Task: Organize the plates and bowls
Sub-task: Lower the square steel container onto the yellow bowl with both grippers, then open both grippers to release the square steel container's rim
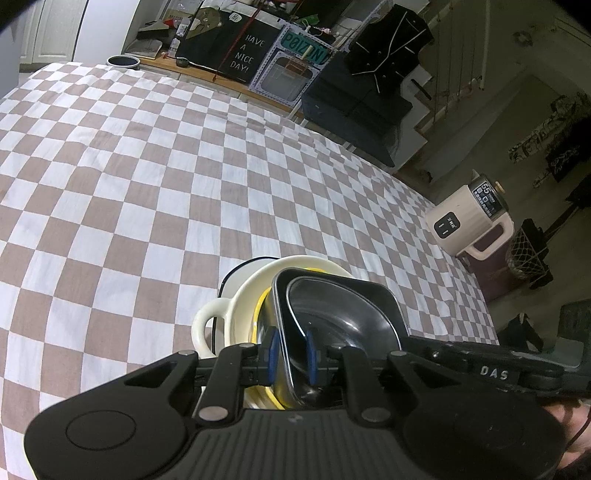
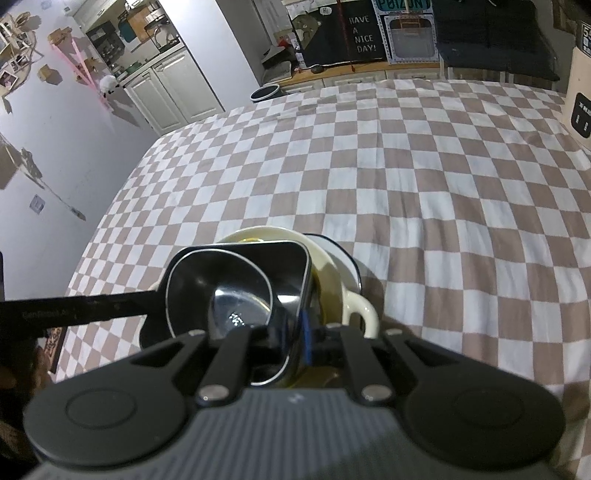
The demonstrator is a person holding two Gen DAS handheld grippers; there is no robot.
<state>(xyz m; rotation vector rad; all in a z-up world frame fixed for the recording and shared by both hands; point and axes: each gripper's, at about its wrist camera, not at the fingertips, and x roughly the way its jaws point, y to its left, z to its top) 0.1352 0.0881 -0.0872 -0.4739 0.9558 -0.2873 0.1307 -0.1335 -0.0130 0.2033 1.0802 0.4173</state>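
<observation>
Both wrist views sit close behind the black bowl, filling lower centre. The left looks across the checkered tabletop from one side, the right seemingly from the opposite; both share the "HAVE A NICE DAY!" board at top.

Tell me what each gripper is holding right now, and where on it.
Both hold the black square bowl by its rim: the left gripper on one side, the right gripper on the opposite, above the cream bowl.

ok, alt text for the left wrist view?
Left tongs clamp the near rim of a black square bowl, nested in a cream handled bowl with a yellow dish between. They sit on a brown-and-white checkered cloth.
</observation>
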